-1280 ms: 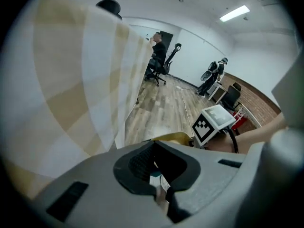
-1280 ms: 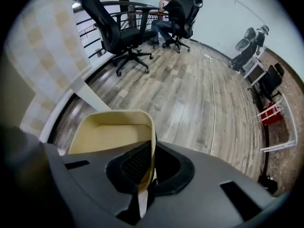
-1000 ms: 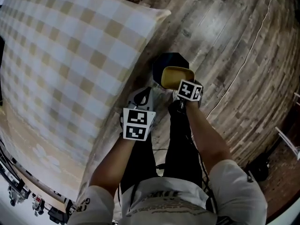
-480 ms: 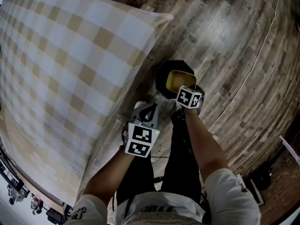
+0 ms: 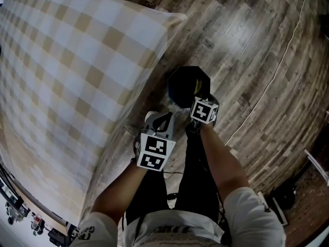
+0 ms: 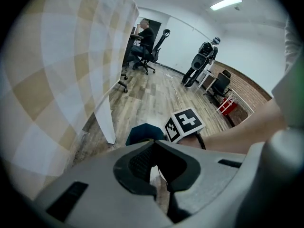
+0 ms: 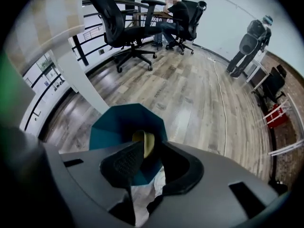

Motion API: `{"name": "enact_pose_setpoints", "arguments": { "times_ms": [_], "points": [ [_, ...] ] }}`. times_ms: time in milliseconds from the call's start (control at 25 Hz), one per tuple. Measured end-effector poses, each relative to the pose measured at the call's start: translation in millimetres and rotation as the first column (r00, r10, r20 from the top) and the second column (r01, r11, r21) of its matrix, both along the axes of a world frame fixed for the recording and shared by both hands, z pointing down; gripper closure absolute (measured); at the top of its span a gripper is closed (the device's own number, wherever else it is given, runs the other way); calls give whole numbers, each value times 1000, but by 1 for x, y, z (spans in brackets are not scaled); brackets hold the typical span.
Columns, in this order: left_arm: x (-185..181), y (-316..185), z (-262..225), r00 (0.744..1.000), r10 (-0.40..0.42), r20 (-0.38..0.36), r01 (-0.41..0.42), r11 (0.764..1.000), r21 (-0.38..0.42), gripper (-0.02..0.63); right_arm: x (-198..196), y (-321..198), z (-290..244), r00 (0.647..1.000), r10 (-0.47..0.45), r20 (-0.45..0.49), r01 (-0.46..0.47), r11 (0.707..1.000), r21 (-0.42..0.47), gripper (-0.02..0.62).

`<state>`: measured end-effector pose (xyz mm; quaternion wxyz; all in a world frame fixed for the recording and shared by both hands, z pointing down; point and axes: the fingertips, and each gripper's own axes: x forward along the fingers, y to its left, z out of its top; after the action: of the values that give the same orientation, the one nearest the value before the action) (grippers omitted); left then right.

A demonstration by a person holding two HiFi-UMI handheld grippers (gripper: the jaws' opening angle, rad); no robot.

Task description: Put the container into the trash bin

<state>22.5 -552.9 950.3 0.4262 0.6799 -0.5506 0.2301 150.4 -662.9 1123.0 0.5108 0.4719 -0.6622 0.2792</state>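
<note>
A dark teal eight-sided trash bin [image 5: 183, 84] stands on the wood floor beside the table's corner. The yellow container [image 5: 197, 87] shows only as a thin edge inside the bin, just beyond my right gripper [image 5: 199, 98]. In the right gripper view the container [image 7: 143, 137] stands on edge inside the bin [image 7: 116, 127]. It lies beyond the tips of my right gripper [image 7: 152, 148], whose jaws are opening, and the pads do not press on it. My left gripper [image 5: 162, 122] hangs left of the bin, its tips together on nothing; its own view shows the bin [image 6: 141, 131] behind them.
A table under a checked cloth [image 5: 77, 76] fills the left. A thin cable [image 5: 267, 81] runs across the floor at right. Office chairs [image 7: 126, 27] and people stand far off. My legs [image 5: 198, 169] are just below the bin.
The yellow container, held flat over the bin by the right gripper, has dropped inside. The right gripper has sunk and opened. The left gripper shifted down and right early on.
</note>
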Motion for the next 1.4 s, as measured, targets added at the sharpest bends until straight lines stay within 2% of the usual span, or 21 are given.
{"name": "enact_pose_setpoints", "arguments": {
  "times_ms": [40,120,160,320,440,640,760,920,1000,1120,1280,1400],
  "points": [
    [0,3,0,1000,-1,1,1,1000,0,600,-1,3,-2,1000,-4,10,4,1000,-1,490],
    [0,9,-2,1000,-9,3,9,1000,4,601,-4,12,-7,999,-21,30,21,1000,-11,581],
    [0,11,-4,1000,-15,2,15,1000,9,601,-7,15,-11,998,-38,47,39,999,-16,591],
    [-3,13,-22,999,-44,-4,44,999,25,600,-23,28,-48,988,-90,128,91,996,2,592],
    [-9,10,-46,997,-75,-22,76,996,47,600,-33,36,-89,983,-103,152,100,995,25,594],
    [-16,-28,-92,994,-106,-33,109,987,114,600,-52,14,-166,967,-141,211,121,987,107,594],
    [-6,-39,-120,993,-116,-17,117,981,156,600,-53,8,-219,947,-154,283,106,979,176,594],
    [15,-24,-177,990,-138,-37,142,979,148,600,-39,29,-303,922,-184,340,116,971,211,594],
    [15,-23,-208,988,-150,-31,153,974,170,601,-42,28,-345,905,-206,372,118,962,247,594],
    [8,-31,-264,986,-167,-7,163,957,241,600,-53,25,-417,871,-254,420,123,941,316,594],
    [1,-44,-347,984,-176,17,158,918,364,600,-64,27,-514,818,-373,437,152,874,462,594],
    [5,-44,-404,983,-181,28,150,882,446,600,-65,35,-571,781,-428,454,142,831,538,594]
  ]
}}
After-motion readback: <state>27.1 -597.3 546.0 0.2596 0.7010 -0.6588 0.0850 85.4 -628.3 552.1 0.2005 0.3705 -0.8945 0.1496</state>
